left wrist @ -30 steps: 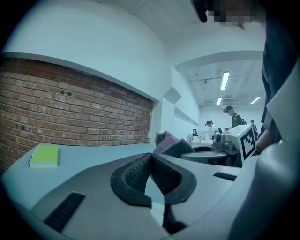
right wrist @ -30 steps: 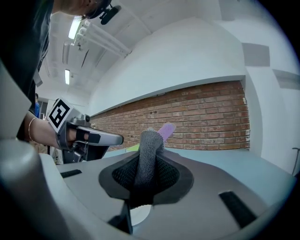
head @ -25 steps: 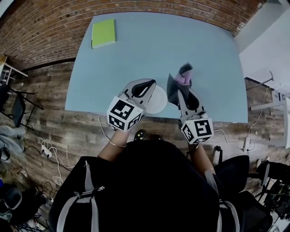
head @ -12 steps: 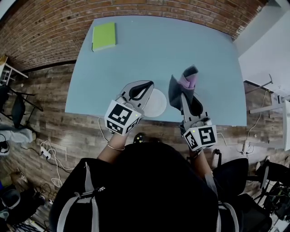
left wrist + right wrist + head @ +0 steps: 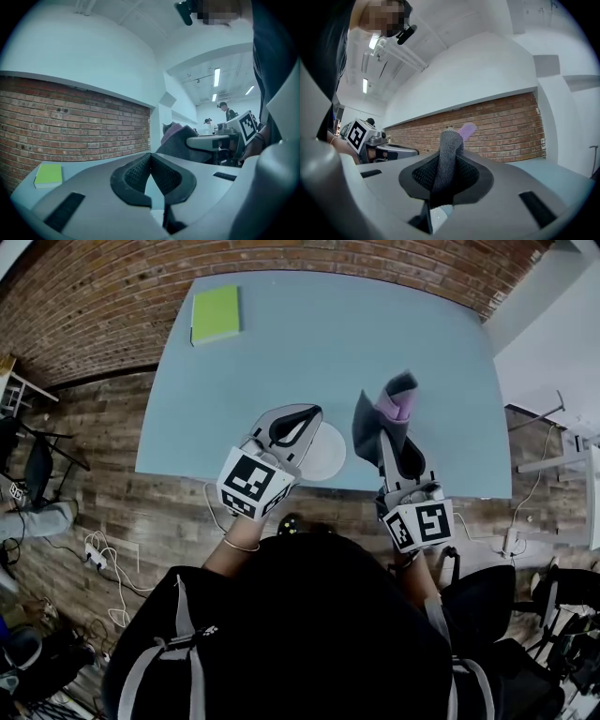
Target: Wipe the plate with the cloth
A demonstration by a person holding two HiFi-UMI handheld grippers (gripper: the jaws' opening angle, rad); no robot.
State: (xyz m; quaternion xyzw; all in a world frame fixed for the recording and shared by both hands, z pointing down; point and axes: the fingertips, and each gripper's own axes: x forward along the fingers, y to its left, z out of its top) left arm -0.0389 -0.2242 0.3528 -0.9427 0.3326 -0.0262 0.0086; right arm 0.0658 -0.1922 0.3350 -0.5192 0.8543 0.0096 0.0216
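From overhead, your plate [image 5: 328,454] sits at the near edge of the counter [image 5: 375,324], cloth [image 5: 370,427] raised beside it. Along your left gripper [image 5: 151,157], jaws are clenched on nothing. Along your right gripper [image 5: 447,161], jaws grasp the cloth; wiping looks not yet begun.

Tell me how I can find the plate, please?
Start at the big blue table. At its near edge, partly hidden by the left gripper, lies the plate. It is the only round white thing there: the pad at the far corner is green and rectangular, and the cloth in the right gripper is grey and purple.
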